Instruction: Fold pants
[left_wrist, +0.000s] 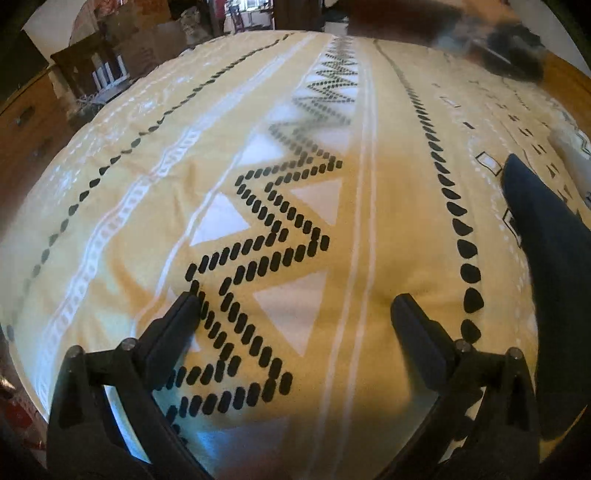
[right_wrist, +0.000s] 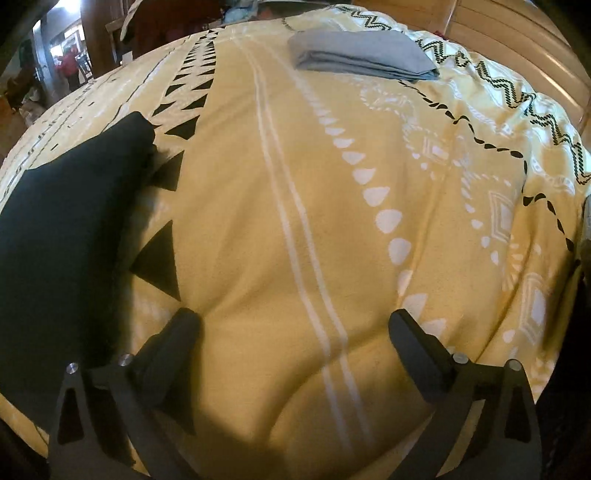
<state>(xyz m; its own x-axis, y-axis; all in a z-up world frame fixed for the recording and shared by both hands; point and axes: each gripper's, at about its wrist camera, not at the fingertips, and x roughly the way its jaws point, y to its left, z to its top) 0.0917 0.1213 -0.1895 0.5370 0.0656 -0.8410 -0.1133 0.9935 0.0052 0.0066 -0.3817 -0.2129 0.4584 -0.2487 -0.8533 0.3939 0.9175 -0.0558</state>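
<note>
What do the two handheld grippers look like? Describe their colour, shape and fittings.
The left gripper is matte black plastic, with two flat, blunt fingers on hinged linkage arms joined by round silver pins. The right gripper has the same build but looks dark grey, its fingers equally flat. No cables, markings or sleeves show in either view.

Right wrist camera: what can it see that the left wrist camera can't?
Only the right wrist view shows the folded grey cloth at the far end of the bed. Only the left shows the black dotted zigzag print. Both show the yellow bedspread, the dark pants and an open gripper: left gripper, right gripper.
</note>
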